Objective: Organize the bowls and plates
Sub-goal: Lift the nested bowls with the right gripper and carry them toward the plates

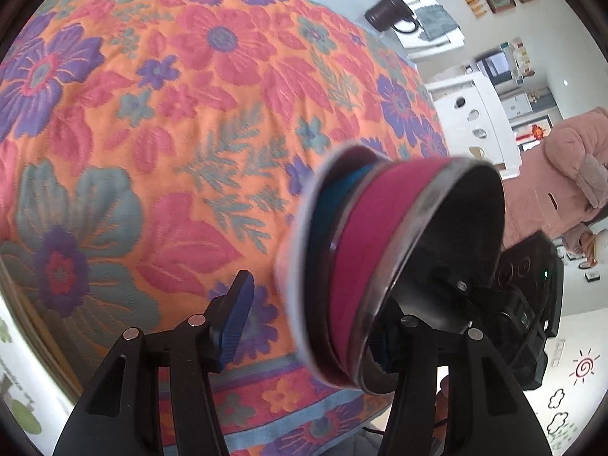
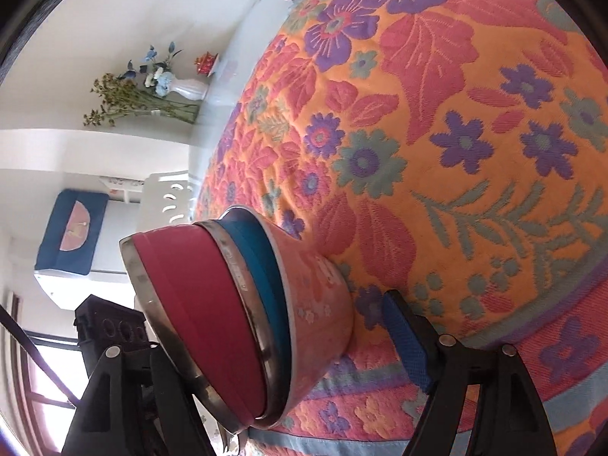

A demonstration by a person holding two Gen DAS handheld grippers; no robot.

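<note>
Three nested bowls (image 2: 235, 304) on one floral cloth (image 2: 437, 152); left tool (image 1: 311, 315) and right tool (image 2: 281, 323) both wide, gripping nothing.

Nested bowls (image 2: 243, 315) on tablecloth (image 2: 437, 133), between grippers

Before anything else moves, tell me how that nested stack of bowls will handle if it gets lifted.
The stack of bowls is three nested shells, so they may shift apart. The top red bowl has a shiny metal rim, probably slippery. Standing on the soft floral cloth, it may tip if nudged.
</note>
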